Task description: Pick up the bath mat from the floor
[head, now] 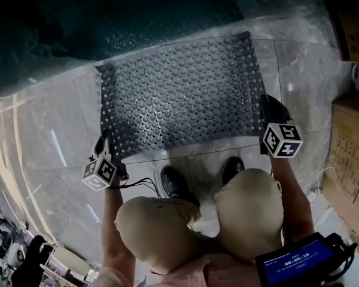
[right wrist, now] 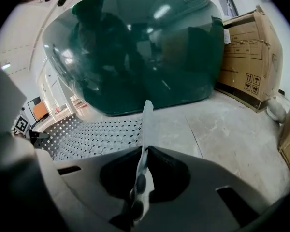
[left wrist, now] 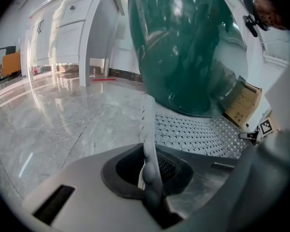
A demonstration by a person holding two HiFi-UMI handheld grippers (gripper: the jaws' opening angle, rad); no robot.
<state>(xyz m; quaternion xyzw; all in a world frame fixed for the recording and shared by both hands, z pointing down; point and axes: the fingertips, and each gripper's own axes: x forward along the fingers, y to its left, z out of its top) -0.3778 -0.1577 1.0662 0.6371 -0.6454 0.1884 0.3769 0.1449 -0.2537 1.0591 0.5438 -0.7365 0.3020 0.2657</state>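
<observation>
Clenched the left gripper (left wrist: 152,173) on the near left corner of the bath mat (head: 179,94), with a thin edge of the mat standing upright between the pads. Clenched the right gripper (right wrist: 139,185) in the same way on the near right corner, the mat's edge pinched between its jaws. Held the grey perforated mat spread between both grippers, above the pale marble floor (head: 48,136) and just beyond two black shoes (head: 175,184). Found its far edge close to a dark green tub (right wrist: 135,52). Could not tell whether the far part rested on the floor. Noted cardboard boxes (right wrist: 246,57) at the right, well apart from the mat.
</observation>
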